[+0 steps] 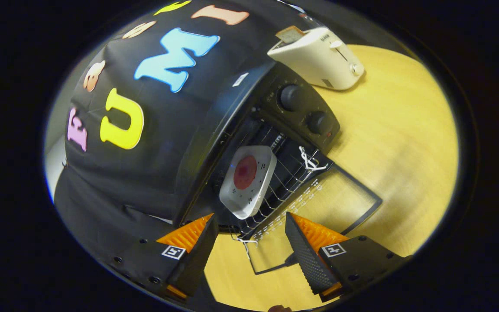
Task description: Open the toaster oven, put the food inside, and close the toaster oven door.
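Oven open, plate of food on the rack, gripper empty.
Wooden table (405,143) carries the black toaster oven (271,130), its glass door (319,208) dropped flat toward the fingers; white pop-up toaster (319,58) sits just beyond the oven. White plate (248,181) with red food (245,172) rests on the wire rack (288,177). Gripper (249,234) spread wide, holding nothing, just short of the plate.

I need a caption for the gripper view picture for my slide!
Open claw hangs before the open toaster oven, where a white plate of food sits on the rack.
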Motion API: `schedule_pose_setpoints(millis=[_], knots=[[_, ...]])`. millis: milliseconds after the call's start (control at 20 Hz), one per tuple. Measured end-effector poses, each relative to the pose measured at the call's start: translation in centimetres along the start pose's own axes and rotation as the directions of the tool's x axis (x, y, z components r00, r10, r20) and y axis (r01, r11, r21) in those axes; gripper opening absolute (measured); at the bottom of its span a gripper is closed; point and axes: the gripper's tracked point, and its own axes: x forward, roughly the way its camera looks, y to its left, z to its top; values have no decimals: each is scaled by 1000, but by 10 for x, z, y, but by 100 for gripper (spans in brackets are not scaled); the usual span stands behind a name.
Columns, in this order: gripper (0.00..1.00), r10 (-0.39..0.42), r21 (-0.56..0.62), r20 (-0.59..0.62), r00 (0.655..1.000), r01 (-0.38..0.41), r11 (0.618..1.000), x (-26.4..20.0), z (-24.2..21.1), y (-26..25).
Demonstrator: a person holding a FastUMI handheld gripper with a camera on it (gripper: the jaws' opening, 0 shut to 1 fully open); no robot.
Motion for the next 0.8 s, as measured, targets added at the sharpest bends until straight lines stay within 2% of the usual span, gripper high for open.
schedule_pose_setpoints(millis=[150, 350, 450, 600, 700, 800], knots=[[98, -39, -121, -8, 999, 38, 992, -14, -14, 0], [98, -165, -313, -86, 982, 131, 941, -26, -50, -21], [98, -211, -411, -100, 972, 153, 899, -32, -64, -32], [98, -305, -546, -111, 946, 198, 814, -33, -79, -57], [98, -355, -615, -107, 929, 218, 758, -31, -83, -69], [98, -384, -657, -108, 917, 224, 720, -26, -88, -76]])
